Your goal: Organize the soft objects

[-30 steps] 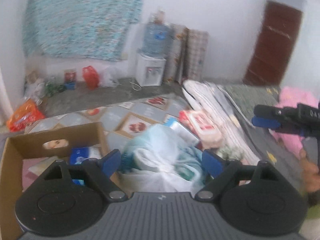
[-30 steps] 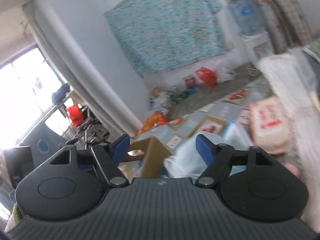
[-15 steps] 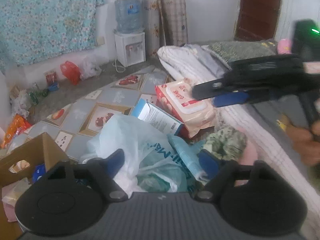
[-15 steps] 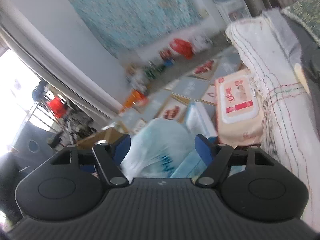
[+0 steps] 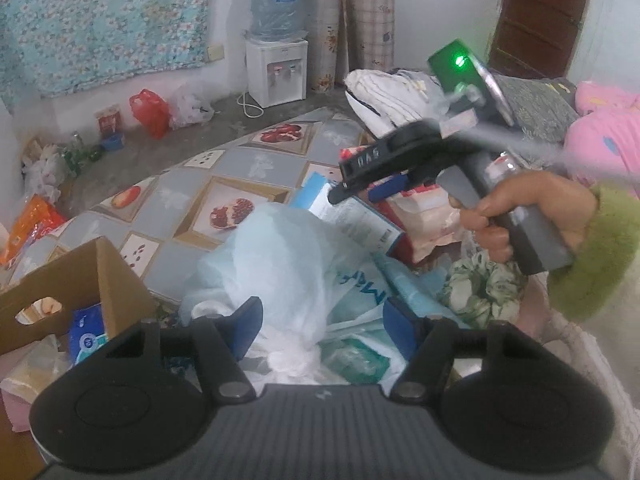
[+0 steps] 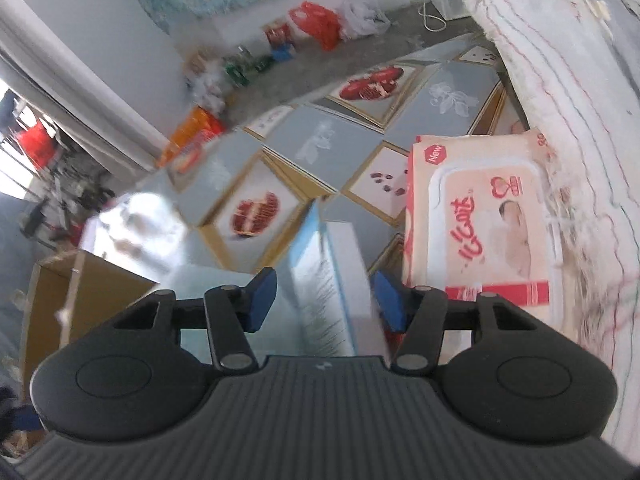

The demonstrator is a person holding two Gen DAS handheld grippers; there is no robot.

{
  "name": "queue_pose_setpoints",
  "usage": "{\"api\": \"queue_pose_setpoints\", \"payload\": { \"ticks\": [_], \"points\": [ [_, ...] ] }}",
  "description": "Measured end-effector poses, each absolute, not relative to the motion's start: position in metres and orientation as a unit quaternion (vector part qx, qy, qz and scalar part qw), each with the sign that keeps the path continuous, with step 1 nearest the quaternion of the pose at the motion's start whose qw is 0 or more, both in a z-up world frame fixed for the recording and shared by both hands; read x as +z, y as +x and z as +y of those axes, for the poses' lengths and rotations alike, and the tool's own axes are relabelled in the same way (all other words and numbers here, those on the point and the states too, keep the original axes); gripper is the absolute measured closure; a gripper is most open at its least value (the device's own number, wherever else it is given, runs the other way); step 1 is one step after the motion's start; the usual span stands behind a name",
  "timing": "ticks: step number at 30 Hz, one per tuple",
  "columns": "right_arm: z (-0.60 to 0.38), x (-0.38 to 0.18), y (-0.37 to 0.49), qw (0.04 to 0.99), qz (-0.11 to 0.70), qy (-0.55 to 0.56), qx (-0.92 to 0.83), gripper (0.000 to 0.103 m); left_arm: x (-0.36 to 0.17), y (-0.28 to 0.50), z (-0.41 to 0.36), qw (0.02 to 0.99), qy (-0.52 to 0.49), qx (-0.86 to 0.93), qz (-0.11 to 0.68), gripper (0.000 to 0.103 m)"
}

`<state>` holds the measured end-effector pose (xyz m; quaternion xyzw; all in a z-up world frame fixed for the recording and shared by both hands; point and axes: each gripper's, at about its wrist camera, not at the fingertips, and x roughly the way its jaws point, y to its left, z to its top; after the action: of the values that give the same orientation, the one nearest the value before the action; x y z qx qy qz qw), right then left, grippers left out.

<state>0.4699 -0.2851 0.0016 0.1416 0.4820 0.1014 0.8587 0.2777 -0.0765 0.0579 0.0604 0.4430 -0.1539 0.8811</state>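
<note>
My left jaws (image 5: pixel 320 326) are closing, pads either side of the pale bag (image 5: pixel 280 264) heaped on the floor mat (image 5: pixel 256 168); the plastic bulges up between them, but I see no pad pressing it yet. My right jaws (image 6: pixel 322 300) are closing too, straddling the blue-and-white box (image 6: pixel 332 276) that stands on edge just beside the wipes pack (image 6: pixel 484 224). The box sits between the pads, seemingly not yet pinched.

To do this well, I judge the left should bite a gathered fold of the bag, not the slack skin — thin film will slide out of a shallow pinch. The right should settle lower so the pads meet the box's flat faces squarely; catching only its top edge would likely tip it against the wipes. Both loads probably go to the carton (image 5: pixel 80 276) at the left, so I should keep the two grippers from crossing over the pile.

Counted, as far as I can see:
- one bag
- one box under the right jaws
- one wipes pack
- one green floral cloth bundle (image 5: pixel 484 288) by my right hand (image 5: pixel 520 216)
- one open carton, with a blue packet (image 5: pixel 86 340) already inside
- folded bedding (image 6: pixel 560 92) on the right — I cannot tell how many pieces
</note>
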Motion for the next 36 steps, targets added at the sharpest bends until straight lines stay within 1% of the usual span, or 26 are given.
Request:
{"api": "queue_pose_setpoints", "payload": {
  "ticks": [1,3,4,5,6,8,11,16,20,24,29,33,36],
  "points": [
    [-0.283,-0.002,0.472,0.855,0.489,0.138,0.102,0.050,0.059,0.277,-0.074,0.882,0.058,-0.153,0.441,0.035],
    [-0.280,-0.009,0.472,0.849,0.502,0.129,0.103,0.060,0.063,0.276,-0.069,0.885,0.052,-0.150,0.439,0.035],
    [-0.278,-0.011,0.471,0.850,0.502,0.124,0.102,0.070,0.064,0.276,-0.067,0.886,0.049,-0.148,0.437,0.034],
    [-0.278,-0.012,0.470,0.851,0.500,0.123,0.105,0.074,0.066,0.276,-0.066,0.886,0.046,-0.147,0.436,0.034],
    [-0.278,-0.011,0.468,0.854,0.494,0.123,0.107,0.076,0.068,0.275,-0.064,0.887,0.044,-0.147,0.436,0.034],
    [-0.277,-0.003,0.459,0.865,0.476,0.117,0.104,0.084,0.072,0.271,-0.062,0.889,0.040,-0.147,0.433,0.034],
    [-0.284,0.014,0.446,0.883,0.447,0.114,0.091,0.085,0.082,0.261,-0.061,0.891,0.035,-0.148,0.427,0.034],
    [-0.298,0.063,0.403,0.912,0.381,0.118,0.098,0.085,0.111,0.222,-0.055,0.902,0.020,-0.161,0.400,0.032],
    [-0.310,0.096,0.348,0.917,0.336,0.156,0.144,0.085,0.131,0.177,-0.055,0.910,0.013,-0.179,0.374,0.027],
    [-0.312,0.106,0.276,0.911,0.312,0.178,0.202,0.085,0.136,0.122,-0.063,0.911,0.010,-0.204,0.358,0.024],
    [-0.310,0.084,0.203,0.892,0.324,0.199,0.246,0.085,0.105,0.074,-0.081,0.896,-0.019,-0.250,0.367,0.022],
    [-0.302,0.047,0.169,0.879,0.364,0.193,0.241,0.085,0.061,0.054,-0.106,0.880,-0.012,-0.288,0.377,0.022],
    [-0.293,0.019,0.155,0.873,0.395,0.180,0.224,0.085,0.018,0.051,-0.122,0.865,-0.014,-0.307,0.396,0.023]
  ]
}}
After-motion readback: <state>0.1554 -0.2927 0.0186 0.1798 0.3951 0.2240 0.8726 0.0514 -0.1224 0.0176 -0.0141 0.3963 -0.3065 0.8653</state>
